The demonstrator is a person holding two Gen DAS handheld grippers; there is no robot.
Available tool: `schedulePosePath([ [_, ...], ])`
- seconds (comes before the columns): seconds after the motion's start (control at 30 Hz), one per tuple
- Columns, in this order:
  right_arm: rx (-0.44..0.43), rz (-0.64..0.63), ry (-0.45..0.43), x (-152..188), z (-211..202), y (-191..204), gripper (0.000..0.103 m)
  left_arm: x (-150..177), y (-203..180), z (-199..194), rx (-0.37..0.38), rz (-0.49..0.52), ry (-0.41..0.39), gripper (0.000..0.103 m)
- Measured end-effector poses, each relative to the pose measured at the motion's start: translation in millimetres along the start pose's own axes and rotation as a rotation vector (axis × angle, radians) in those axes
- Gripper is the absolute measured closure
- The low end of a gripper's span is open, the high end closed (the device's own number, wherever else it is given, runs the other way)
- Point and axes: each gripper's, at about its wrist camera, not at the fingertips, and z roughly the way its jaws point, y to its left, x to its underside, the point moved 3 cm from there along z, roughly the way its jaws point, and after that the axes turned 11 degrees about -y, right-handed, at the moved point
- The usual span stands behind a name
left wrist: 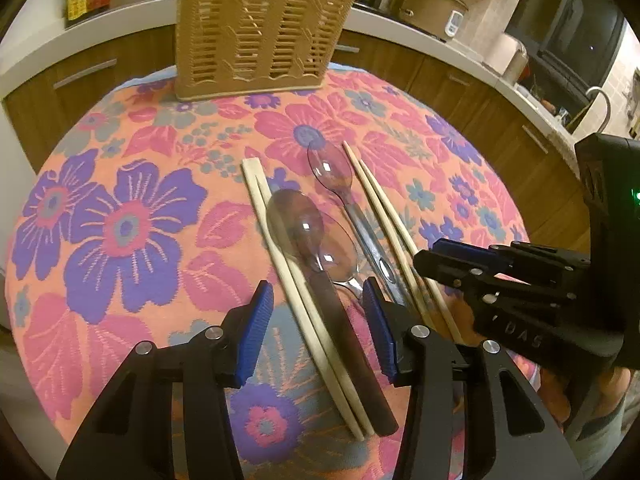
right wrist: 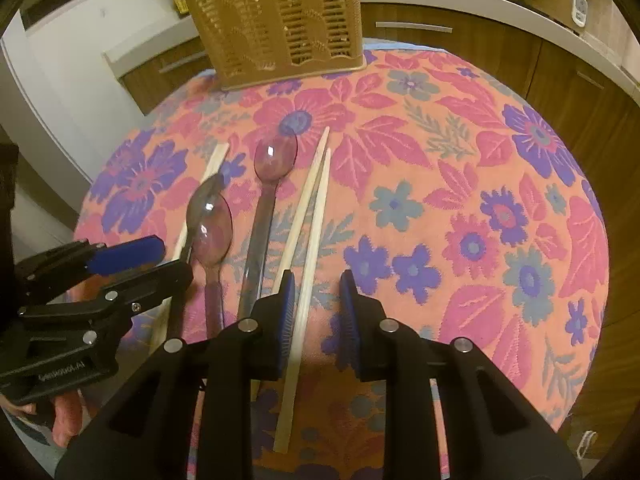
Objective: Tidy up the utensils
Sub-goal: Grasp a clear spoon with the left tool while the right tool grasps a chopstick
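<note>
Utensils lie loose on the flowered worktop (left wrist: 120, 220): three spoons (left wrist: 332, 176) flanked by two pairs of chopsticks (right wrist: 312, 216), all well short of the slatted basket (left wrist: 256, 36) at 12 o'clock. The left gripper (left wrist: 318, 328) hovers with jaws wide astride a dark spoon handle and the left chopstick pair, while the right gripper (right wrist: 318, 320), jaws likewise wide and holding nothing, straddles one stick of the right pair. Judged from this layout, sorting has barely begun; every piece on the cloth awaits transfer.
</note>
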Motion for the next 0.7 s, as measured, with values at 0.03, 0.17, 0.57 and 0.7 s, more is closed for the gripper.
schedulePosePath([
  [0.03,0.011,-0.01,-0.001,0.1,1.0,1.5,0.083,0.3,-1.5,2.7,-0.014,0.008,0.007,0.061],
  [0.17,0.054,-0.056,-0.002,0.1,3.3,8.6,0.083,-1.2,-9.3,8.7,-0.05,0.061,0.012,0.066],
  [0.57,0.083,-0.098,-0.005,1.6,3.0,15.8,0.098,-4.7,1.1,6.2,-0.021,-0.021,-0.007,0.093],
  [0.7,0.051,-0.045,-0.002,1.0,1.9,9.5,0.099,-6.8,6.5,-1.0,0.025,-0.078,-0.035,0.093],
])
